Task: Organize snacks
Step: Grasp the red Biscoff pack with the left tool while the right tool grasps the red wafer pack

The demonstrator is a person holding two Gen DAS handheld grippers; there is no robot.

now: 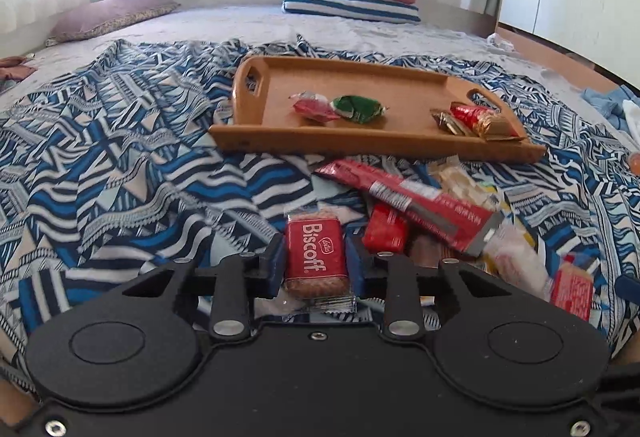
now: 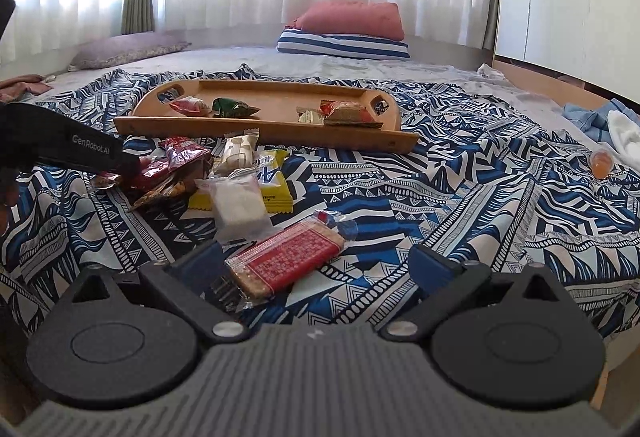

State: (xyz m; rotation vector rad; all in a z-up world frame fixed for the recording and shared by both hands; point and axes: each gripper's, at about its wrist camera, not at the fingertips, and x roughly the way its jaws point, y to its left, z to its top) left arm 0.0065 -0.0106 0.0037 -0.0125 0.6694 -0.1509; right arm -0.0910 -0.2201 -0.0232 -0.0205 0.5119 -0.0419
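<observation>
On a bed spread with a blue-and-white patterned cloth (image 1: 120, 157), the left gripper (image 1: 316, 261) clamps a red Biscoff biscuit packet (image 1: 316, 253) between its blue pads at the near edge of a loose snack pile (image 2: 224, 177). The right gripper (image 2: 316, 261) hangs with jaws spread wide over a red-patterned cracker packet (image 2: 288, 261), touching nothing. Beyond the pile sits a wooden tray (image 1: 360, 145), holding a red candy (image 1: 314, 108), a green candy (image 1: 358, 108) and several red and gold wrapped sweets (image 1: 480, 121).
</observation>
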